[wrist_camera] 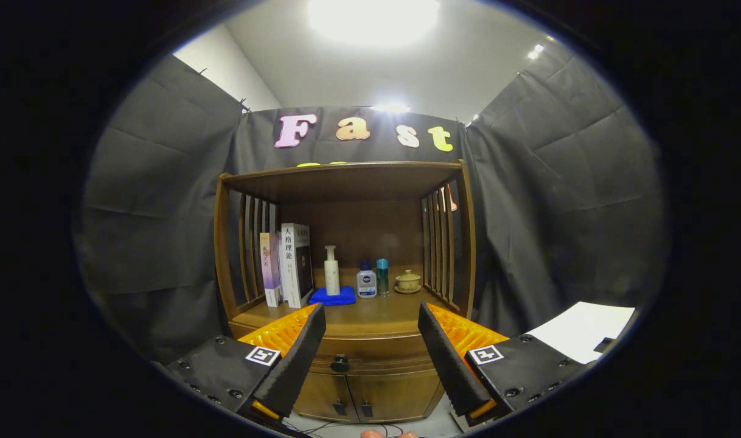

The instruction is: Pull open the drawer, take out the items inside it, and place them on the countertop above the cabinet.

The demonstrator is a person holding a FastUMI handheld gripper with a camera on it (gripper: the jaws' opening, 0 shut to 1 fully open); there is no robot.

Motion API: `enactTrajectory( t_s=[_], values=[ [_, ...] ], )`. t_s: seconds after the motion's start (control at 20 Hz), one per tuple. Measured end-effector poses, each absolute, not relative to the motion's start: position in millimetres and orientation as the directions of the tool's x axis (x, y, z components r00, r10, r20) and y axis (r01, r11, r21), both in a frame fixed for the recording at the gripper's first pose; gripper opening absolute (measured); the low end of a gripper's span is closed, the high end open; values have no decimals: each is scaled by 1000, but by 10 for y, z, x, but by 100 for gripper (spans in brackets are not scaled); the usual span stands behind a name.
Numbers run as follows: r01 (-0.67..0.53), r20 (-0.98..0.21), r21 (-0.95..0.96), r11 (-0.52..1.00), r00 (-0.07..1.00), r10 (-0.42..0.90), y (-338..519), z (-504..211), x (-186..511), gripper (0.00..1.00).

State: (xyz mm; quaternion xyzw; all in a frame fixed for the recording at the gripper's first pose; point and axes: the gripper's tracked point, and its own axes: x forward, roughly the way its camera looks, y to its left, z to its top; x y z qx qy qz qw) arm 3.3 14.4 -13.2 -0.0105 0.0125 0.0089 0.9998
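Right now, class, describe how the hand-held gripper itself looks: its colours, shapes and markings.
The hand-held gripper has two wedge-shaped fingers with black textured pads, backed by ribbed orange plastic. Each sits on a black block with round screws and carries a small square black-and-white marker.

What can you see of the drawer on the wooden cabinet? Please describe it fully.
The drawer is a curved front of brown, glossy wood directly under the countertop, above two small doors. It is shut. One dark round knob sits at its middle. The open gripper frames it, its fingers not touching.
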Motion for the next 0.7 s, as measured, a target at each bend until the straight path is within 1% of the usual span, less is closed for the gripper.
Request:
enactTrajectory(
  t_s=[0.45,0.7],
  values=[
    [-30,-34,-22,999,999,30,184,-226,70,97],
    [-52,-84,-18,998,995,50,294,-513,223,97]
  ],
)
